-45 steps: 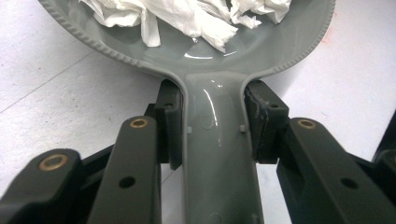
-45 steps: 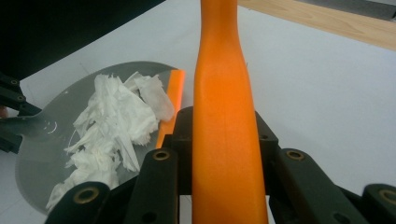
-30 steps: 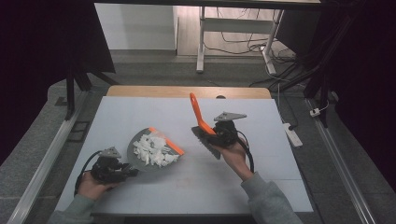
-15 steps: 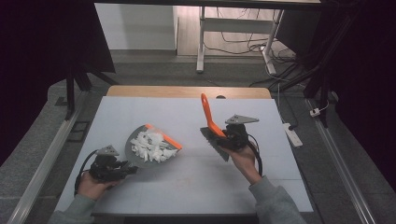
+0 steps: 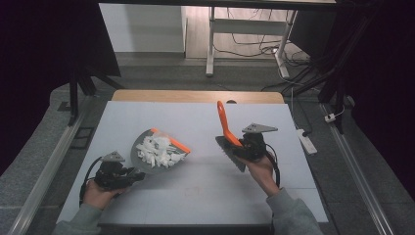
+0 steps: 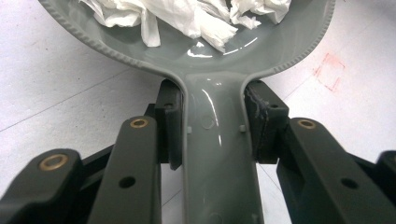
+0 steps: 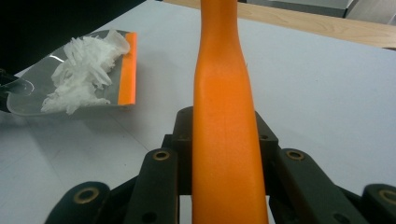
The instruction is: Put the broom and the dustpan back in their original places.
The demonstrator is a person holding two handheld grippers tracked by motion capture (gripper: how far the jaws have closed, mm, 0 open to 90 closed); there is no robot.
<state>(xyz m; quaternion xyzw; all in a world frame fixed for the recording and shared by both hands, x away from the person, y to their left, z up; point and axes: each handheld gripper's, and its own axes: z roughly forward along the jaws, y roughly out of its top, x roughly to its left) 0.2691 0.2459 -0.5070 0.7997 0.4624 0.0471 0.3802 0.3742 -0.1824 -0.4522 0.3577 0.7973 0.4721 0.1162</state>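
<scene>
Both grippers stayed clenched: the left gripper (image 5: 128, 175) on the grey plastic dustpan (image 5: 147, 159) of white paper scraps (image 5: 157, 150). The right gripper (image 5: 243, 148), grasping the orange-handled brush (image 5: 225, 123), had drifted right, away; sweeping looked finished.

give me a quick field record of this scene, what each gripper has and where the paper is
left gripper: shut on the grey dustpan's handle, pads against both its sides
dustpan: grey, orange front lip, on the table
paper scraps: white, crumpled, piled inside the dustpan
right gripper: shut on the brush, orange handle between the jaws
brush: handle points up and away, dark head low by the hand
gap: brush held apart from the dustpan, to its right
table: pale top
</scene>
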